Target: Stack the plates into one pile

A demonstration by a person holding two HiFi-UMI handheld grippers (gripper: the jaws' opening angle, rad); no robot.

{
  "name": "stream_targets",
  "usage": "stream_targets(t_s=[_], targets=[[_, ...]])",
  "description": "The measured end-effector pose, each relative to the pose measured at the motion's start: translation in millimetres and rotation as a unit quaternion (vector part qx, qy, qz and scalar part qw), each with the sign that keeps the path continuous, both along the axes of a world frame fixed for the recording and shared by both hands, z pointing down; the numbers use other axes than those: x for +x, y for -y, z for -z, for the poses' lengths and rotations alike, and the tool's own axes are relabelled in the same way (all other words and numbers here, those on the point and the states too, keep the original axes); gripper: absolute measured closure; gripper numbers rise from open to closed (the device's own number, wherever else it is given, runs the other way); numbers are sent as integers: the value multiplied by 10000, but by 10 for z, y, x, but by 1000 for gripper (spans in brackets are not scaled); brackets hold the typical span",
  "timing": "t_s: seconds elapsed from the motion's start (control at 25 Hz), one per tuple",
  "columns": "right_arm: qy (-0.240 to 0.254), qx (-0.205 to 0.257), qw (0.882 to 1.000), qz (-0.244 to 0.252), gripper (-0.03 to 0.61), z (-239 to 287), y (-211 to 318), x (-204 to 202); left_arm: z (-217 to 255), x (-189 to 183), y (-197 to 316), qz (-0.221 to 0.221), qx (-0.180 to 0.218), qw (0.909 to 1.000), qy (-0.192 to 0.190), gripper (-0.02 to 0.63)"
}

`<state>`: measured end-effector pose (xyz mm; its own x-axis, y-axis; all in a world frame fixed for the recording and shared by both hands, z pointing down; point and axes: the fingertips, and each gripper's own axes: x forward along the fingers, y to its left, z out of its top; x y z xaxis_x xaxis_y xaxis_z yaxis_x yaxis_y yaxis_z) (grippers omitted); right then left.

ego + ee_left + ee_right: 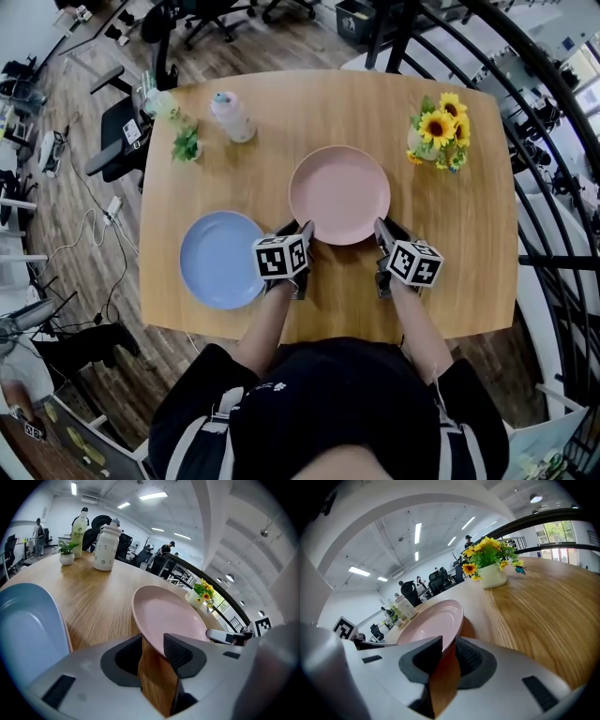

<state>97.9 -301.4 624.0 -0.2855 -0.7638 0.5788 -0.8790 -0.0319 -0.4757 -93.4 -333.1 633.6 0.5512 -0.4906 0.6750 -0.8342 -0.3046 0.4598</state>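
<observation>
Status: right gripper (382, 228) is clamped on the pink plate's (339, 192) near rim. Left gripper (302, 230) straddles the same rim, jaws half-wide, with no bite I can see. I'd close it firmly before any lift. Blue plate (220, 258) lies by the tabletop's (469, 281) near left edge, pink plate mid-tabletop. I'd raise both sides level, carry left and lower it centred on the blue plate. Bottle (232, 117) and flowers (439, 131) sit at the far edge, out of the path.
</observation>
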Motion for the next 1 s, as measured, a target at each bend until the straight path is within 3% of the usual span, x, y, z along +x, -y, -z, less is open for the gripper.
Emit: stream_targets(t_s=[0.36,1.0], targets=[[105,62,9998,151,489,79,-127,2,91,-6,-200,140,-41,9998,-144,474],[517,413,9944,825,489,296,-265,-238,336,-266,-605,723,277,9970,91,474]])
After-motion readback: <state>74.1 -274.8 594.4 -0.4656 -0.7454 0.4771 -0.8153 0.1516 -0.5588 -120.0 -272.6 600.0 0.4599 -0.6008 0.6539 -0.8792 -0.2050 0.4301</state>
